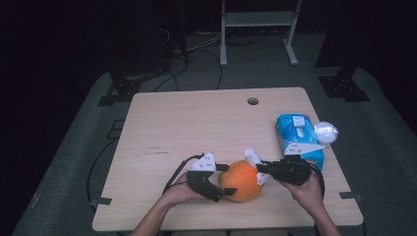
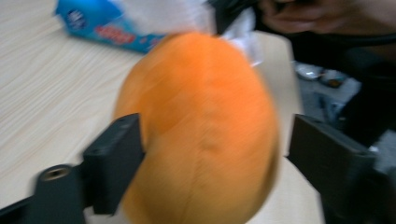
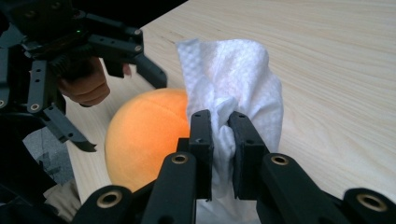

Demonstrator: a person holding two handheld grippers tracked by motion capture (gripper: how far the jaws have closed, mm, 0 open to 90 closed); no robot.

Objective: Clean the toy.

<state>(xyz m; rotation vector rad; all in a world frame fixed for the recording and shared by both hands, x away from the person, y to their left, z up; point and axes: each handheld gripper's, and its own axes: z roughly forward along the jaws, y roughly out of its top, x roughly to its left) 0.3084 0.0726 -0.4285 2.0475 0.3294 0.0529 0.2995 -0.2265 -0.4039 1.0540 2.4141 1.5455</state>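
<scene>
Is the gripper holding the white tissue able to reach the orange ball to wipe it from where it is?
Probably yes. The right gripper, shut on the tissue, is right beside the orange ball with nothing between them. The left gripper straddles the ball's far side, jaws open.

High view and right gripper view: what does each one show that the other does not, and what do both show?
High view alone: the blue tissue pack, a white ball beside it, and the table's hole. Right gripper view alone: the right gripper jaws pinching the white tissue up close. Both: the orange plush fruit, the left gripper around it with jaws open, and the wooden table.
</scene>
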